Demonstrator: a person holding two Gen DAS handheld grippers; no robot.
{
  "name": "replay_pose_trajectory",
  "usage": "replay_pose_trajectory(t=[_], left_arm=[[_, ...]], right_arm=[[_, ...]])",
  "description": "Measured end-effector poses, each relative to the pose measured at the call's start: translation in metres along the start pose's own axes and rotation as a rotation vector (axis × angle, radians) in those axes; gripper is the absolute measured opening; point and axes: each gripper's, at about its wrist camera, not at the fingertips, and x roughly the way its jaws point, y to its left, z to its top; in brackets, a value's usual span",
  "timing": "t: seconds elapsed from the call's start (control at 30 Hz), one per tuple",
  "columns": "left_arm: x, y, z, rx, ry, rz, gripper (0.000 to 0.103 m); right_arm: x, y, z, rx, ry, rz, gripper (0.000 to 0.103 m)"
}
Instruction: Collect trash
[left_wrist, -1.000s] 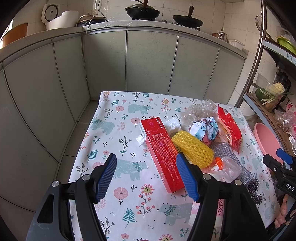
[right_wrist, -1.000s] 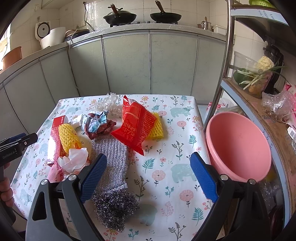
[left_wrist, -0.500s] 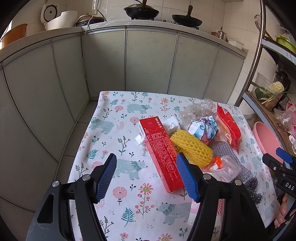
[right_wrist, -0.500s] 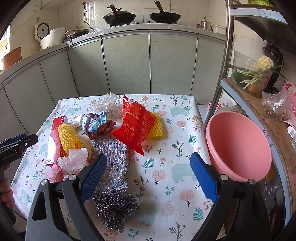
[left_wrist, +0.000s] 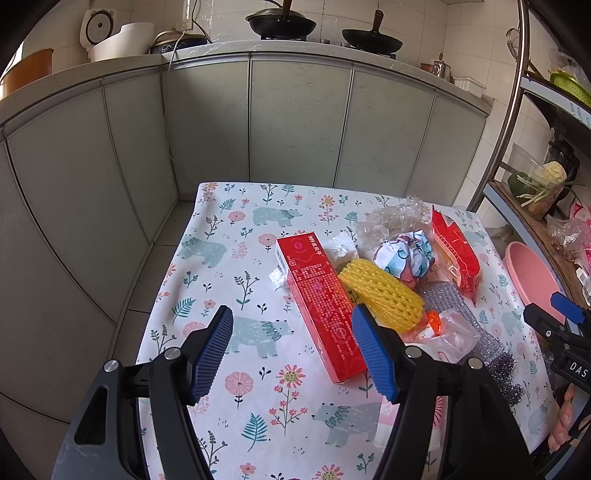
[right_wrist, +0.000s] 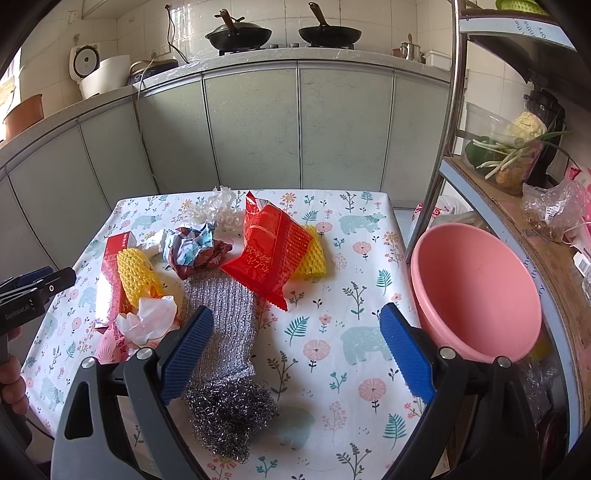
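Trash lies on a floral tablecloth (left_wrist: 236, 258): a long red box (left_wrist: 319, 299), a yellow foam net (left_wrist: 380, 291), crumpled paper (left_wrist: 404, 256), a red snack bag (right_wrist: 269, 251), clear plastic wrap (left_wrist: 391, 221), a silver mesh cloth (right_wrist: 221, 310) and a steel wool pad (right_wrist: 229, 413). A second yellow net (right_wrist: 314, 254) lies under the red bag. My left gripper (left_wrist: 295, 350) is open and empty above the table's near left, by the red box's near end. My right gripper (right_wrist: 295, 354) is open and empty above the silver cloth.
A pink basin (right_wrist: 476, 291) stands off the table's right edge beside a metal shelf rack (right_wrist: 517, 206) with vegetables and bags. Grey kitchen cabinets (left_wrist: 295, 122) with woks and a rice cooker line the back. Floor shows left of the table.
Both grippers have stayed almost still and open. The left view has shifted very slightly. Nothing on the table has moved.
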Motion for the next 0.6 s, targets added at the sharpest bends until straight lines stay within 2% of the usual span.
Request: replay_pose_trajectory(t=[0.37, 0.6], left_arm=[[-0.0007, -0.0037, -0.0008, 0.005, 0.006, -0.009, 0.067], [0.0039, 0.0001, 0.0001, -0.012, 0.040, -0.050, 0.067]], right_arm=[[-0.0004, 0.0008, 0.0008, 0.003, 0.002, -0.006, 0.092], [-0.0021, -0.0030, 0.0021, 0.010, 0.002, -0.004, 0.092]])
